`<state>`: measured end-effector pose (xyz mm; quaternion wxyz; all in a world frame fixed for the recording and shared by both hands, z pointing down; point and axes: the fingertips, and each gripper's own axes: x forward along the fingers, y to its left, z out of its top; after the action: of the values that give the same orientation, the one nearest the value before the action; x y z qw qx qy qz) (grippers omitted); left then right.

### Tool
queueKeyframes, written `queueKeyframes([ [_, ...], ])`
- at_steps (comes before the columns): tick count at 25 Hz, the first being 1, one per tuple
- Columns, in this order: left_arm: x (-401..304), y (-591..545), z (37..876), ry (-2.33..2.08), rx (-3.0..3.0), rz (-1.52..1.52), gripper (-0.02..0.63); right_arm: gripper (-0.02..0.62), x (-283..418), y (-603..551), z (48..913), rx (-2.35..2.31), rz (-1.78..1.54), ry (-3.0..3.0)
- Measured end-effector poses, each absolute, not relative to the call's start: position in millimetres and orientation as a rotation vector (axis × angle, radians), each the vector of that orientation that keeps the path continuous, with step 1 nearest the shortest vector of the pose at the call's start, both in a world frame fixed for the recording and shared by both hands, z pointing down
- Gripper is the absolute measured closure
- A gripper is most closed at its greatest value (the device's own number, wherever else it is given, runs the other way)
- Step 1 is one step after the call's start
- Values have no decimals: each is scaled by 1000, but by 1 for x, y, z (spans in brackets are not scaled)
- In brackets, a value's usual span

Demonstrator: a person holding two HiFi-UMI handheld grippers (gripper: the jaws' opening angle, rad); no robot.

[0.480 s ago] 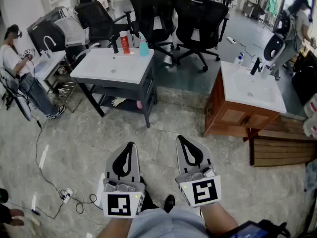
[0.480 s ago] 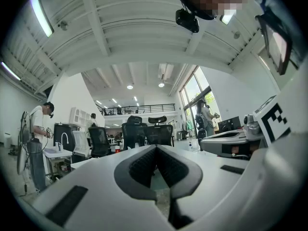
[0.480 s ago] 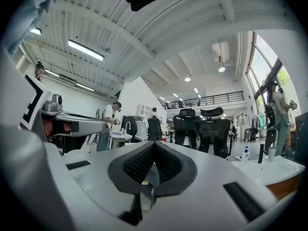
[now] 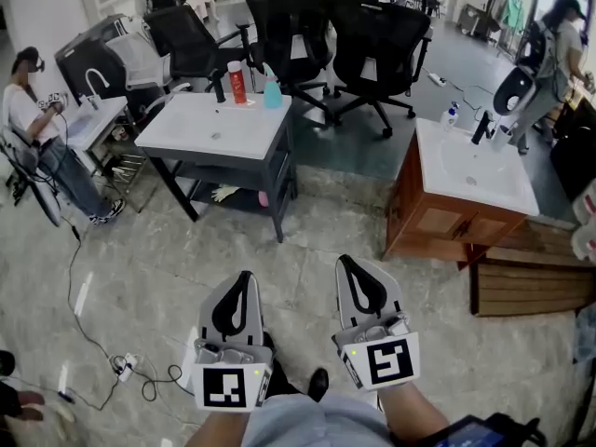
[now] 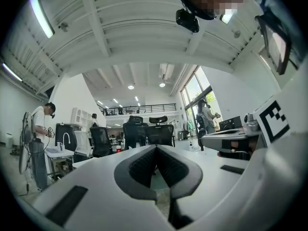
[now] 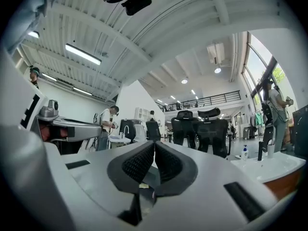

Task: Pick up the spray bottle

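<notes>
The spray bottle [image 4: 271,89] is teal-blue and stands at the back edge of a white sink top [image 4: 202,130], beside a red bottle [image 4: 237,82] and a black tap [image 4: 218,85]. It is far ahead of both grippers. My left gripper [image 4: 245,276] and right gripper [image 4: 350,262] are side by side low in the head view, over the floor. Both point forward, shut, with nothing between the pads. In the left gripper view the jaw tips [image 5: 155,148] meet, and the red bottle [image 5: 118,148] shows small in the distance. In the right gripper view the tips [image 6: 153,144] meet too.
A second sink on a wooden cabinet [image 4: 438,222] stands to the right, with a small bottle [image 4: 451,113] and a black tap [image 4: 480,125]. Black office chairs [image 4: 372,40] stand behind the sinks. A seated person [image 4: 33,124] is at far left, another person [image 4: 551,35] at far right. Cables [image 4: 121,366] lie on the floor.
</notes>
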<state>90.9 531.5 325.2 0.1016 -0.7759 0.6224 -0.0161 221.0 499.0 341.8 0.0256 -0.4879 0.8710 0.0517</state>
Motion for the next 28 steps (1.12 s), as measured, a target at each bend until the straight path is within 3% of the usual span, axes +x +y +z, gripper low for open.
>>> queueKeyframes([
  [11,56,493,338,1875,-2285,-77,590,546,192,458,365,-1515,109,2753],
  [20,-8,392,350,1906,-2323,-99,591,532,136,354,379,-1561,46,2779],
  [28,-72,304,311,1894,-2318,8,589,532,75,265,341,-1578,125,2746],
])
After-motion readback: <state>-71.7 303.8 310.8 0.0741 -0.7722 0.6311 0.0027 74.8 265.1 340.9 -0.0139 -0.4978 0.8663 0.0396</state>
